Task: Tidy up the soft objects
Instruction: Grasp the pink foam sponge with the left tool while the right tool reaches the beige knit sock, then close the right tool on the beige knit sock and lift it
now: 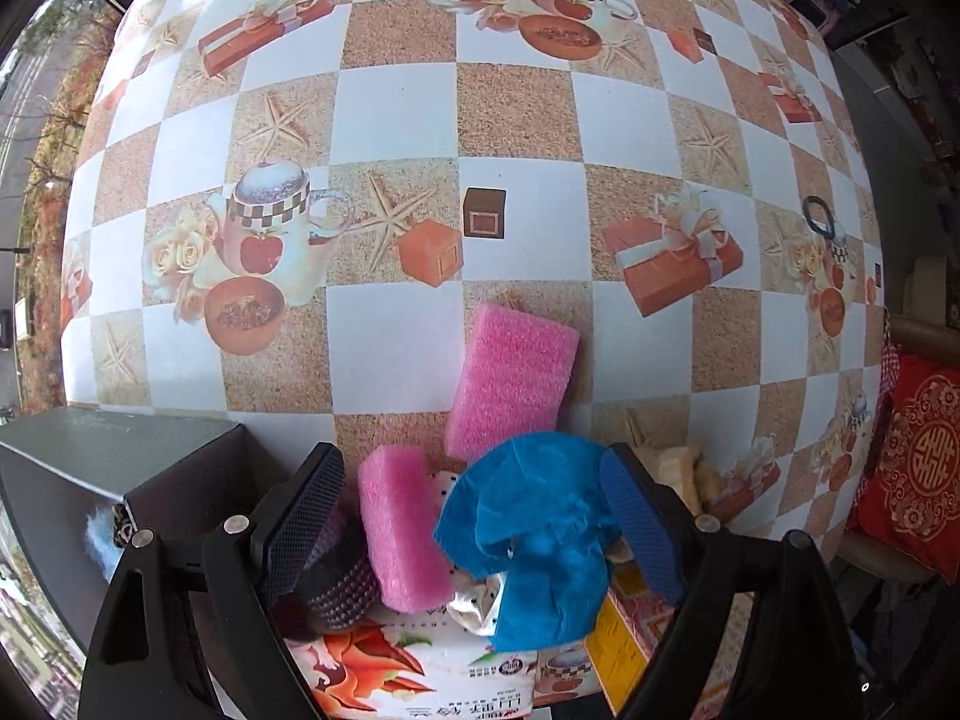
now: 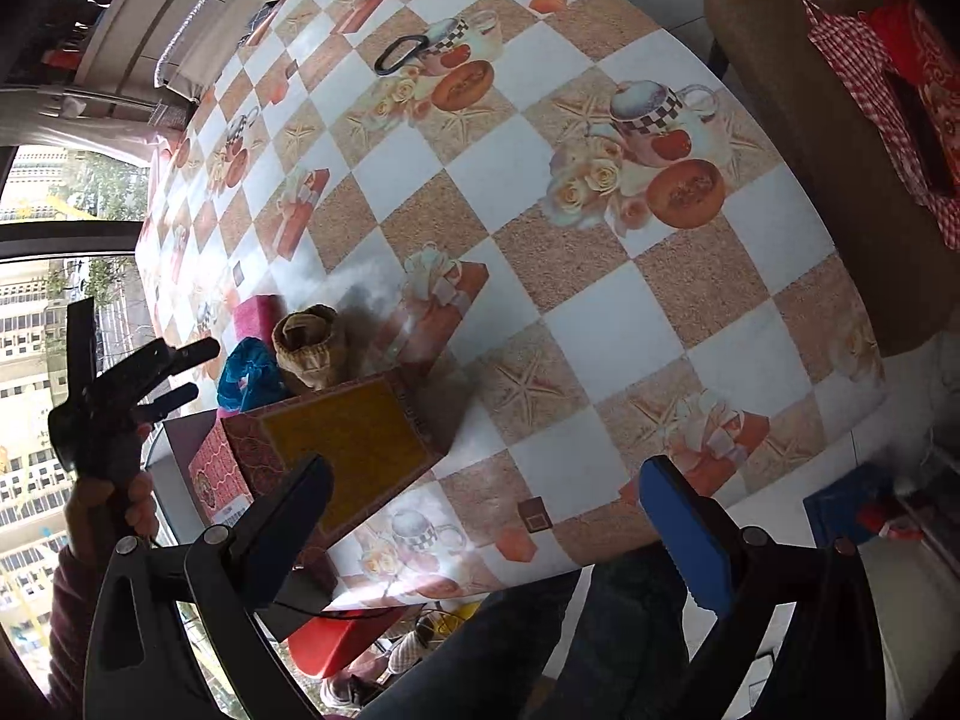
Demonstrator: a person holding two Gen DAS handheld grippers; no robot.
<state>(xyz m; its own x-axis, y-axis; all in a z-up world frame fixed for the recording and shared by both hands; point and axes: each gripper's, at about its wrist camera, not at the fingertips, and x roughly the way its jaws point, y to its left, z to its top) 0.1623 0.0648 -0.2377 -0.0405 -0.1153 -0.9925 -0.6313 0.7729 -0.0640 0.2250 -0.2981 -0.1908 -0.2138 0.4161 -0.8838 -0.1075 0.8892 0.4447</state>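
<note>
Crumpled blue cloth [image 1: 534, 546], ridged pink sponges [image 1: 513, 384]

Two pink sponges [image 1: 510, 384] [image 1: 402, 534] and a crumpled blue cloth [image 1: 540, 546] are lying clustered at lower centre; a beige bundle [image 2: 306, 348] is sitting beside them.

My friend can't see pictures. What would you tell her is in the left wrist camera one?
The open left gripper points down over a pile of soft things: a blue cloth and a pink sponge lie between its fingers. Another pink sponge lies just beyond, on a checkered tablecloth printed with teapots and gift boxes.
</note>
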